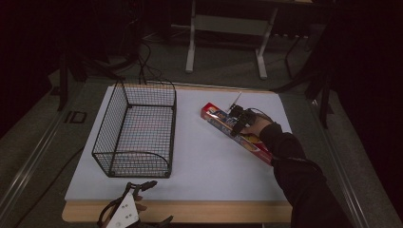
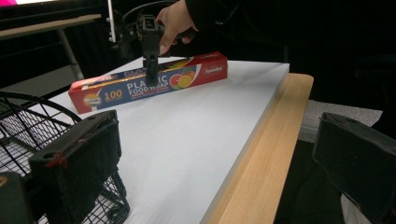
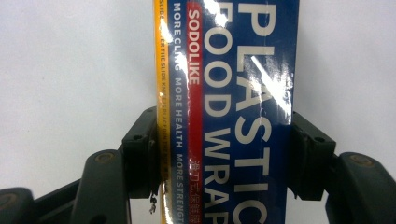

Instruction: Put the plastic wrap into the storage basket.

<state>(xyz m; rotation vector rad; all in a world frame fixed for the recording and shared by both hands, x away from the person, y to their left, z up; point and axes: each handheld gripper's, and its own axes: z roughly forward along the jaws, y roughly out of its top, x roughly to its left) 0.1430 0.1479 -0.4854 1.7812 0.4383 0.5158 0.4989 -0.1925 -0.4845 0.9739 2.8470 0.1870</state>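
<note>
A long red and blue plastic food wrap box [image 1: 236,133] lies flat on the white table top [image 1: 209,156], right of centre. My right gripper [image 1: 238,126] points down over the box's middle, its jaws pressed on both long sides of the box [image 3: 224,135]. In the left gripper view that box [image 2: 140,86] shows with the right gripper [image 2: 151,74] clamped across it. My left gripper [image 1: 141,186] rests at the table's near edge, jaws wide apart with nothing between them; the left gripper [image 2: 210,158] looks across the table.
A black wire basket [image 1: 138,130] stands on the left half of the table, its corner [image 2: 28,130] close to the left gripper. A wooden strip [image 1: 180,211] runs along the near table edge. Frame legs [image 1: 225,42] stand on the floor behind the table.
</note>
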